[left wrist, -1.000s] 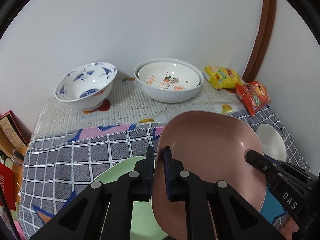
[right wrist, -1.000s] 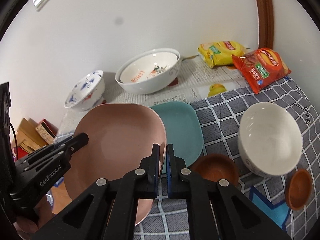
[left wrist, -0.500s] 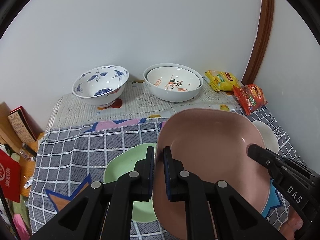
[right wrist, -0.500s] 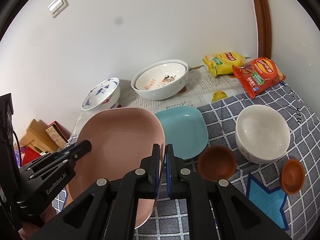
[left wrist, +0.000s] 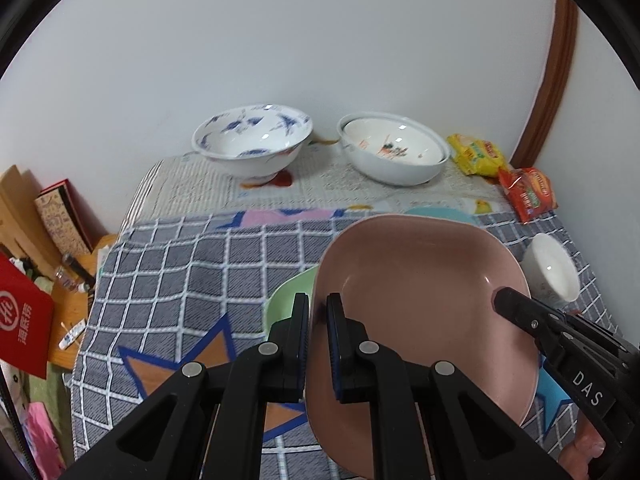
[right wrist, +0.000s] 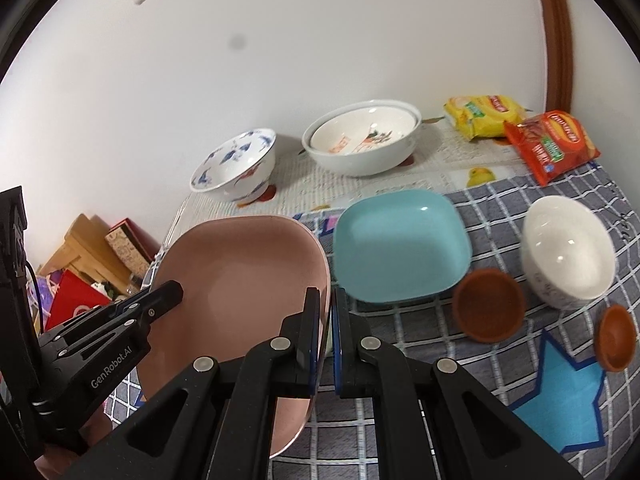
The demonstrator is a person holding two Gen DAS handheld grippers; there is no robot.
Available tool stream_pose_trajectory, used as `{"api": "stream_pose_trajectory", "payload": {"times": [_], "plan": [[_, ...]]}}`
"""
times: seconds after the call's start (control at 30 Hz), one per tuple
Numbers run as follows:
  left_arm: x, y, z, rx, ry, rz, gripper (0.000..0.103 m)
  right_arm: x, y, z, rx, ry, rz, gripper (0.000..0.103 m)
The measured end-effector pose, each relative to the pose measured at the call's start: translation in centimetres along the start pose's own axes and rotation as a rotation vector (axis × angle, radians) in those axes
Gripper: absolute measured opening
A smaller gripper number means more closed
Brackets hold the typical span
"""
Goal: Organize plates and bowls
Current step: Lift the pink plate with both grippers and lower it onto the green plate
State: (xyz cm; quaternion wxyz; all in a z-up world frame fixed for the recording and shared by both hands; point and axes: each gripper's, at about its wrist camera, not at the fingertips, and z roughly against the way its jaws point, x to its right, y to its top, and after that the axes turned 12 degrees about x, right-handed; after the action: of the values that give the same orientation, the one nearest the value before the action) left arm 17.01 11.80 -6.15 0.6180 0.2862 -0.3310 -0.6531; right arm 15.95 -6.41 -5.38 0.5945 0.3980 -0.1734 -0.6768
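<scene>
Both grippers hold a pink square plate [left wrist: 420, 300] [right wrist: 240, 280] tilted above the checked cloth. My left gripper [left wrist: 318, 308] is shut on its left rim, my right gripper [right wrist: 328, 300] on its right rim. Each shows in the other's view, the left gripper [right wrist: 172, 292] and the right gripper [left wrist: 500, 296]. A green plate [left wrist: 288, 296] lies partly hidden under the pink one. A teal plate [right wrist: 400, 248] lies just right of it. A blue-patterned bowl [left wrist: 252, 140] and two nested white bowls [left wrist: 392, 152] stand by the wall.
A white bowl [right wrist: 568, 252] and two small brown bowls [right wrist: 488, 304] [right wrist: 616, 336] sit at the right. A yellow snack pack [right wrist: 484, 114] and a red one [right wrist: 552, 144] lie in the far right corner. Boxes and a red bag [left wrist: 24, 320] crowd the floor beyond the table's left edge.
Both grippers carried the pink plate leftward and back from the wall. The teal plate is now fully uncovered, and the green plate sits more under the pink one.
</scene>
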Motion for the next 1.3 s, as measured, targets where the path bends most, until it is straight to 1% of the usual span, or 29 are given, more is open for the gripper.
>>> {"api": "stream_pose_trajectory", "payload": {"times": [0.33, 0.5, 0.63, 0.83, 1.13, 1.27, 1.3], "plan": [[-3.0, -2.9, -3.5, -0.102, 0.058, 0.041, 0.009, -1.6, -2.5, -4.8, -0.103, 0.024, 0.027, 0.006], [-3.5, -3.4, -4.8, -0.126, 0.063, 0.048, 0.009, -1.9, -3.0, -6.7, -0.137, 0.020, 0.043, 0.006], [-3.5, -3.3, -5.6, -0.133, 0.062, 0.049, 0.009, -1.8, -2.6, -7.6, -0.143, 0.018, 0.053, 0.006], [-3.2, -3.0, -6.6, -0.135, 0.058, 0.056, 0.009, -2.0, -1.6, -8.9, -0.135, 0.003, 0.110, 0.006], [-3.0, -3.2, -7.3, -0.153, 0.032, 0.068, 0.009, -1.7, -0.7, -11.1, -0.155, 0.004, 0.161, 0.006], [-2.9, -3.3, -7.4, -0.158, 0.029, 0.064, 0.009, -2.0, -0.4, -11.3, -0.154, 0.017, 0.187, 0.011], [-2.9, -3.3, -7.4, -0.157, 0.024, 0.065, 0.010, -2.1, -0.4, -11.4, -0.153, 0.026, 0.189, 0.015]]}}
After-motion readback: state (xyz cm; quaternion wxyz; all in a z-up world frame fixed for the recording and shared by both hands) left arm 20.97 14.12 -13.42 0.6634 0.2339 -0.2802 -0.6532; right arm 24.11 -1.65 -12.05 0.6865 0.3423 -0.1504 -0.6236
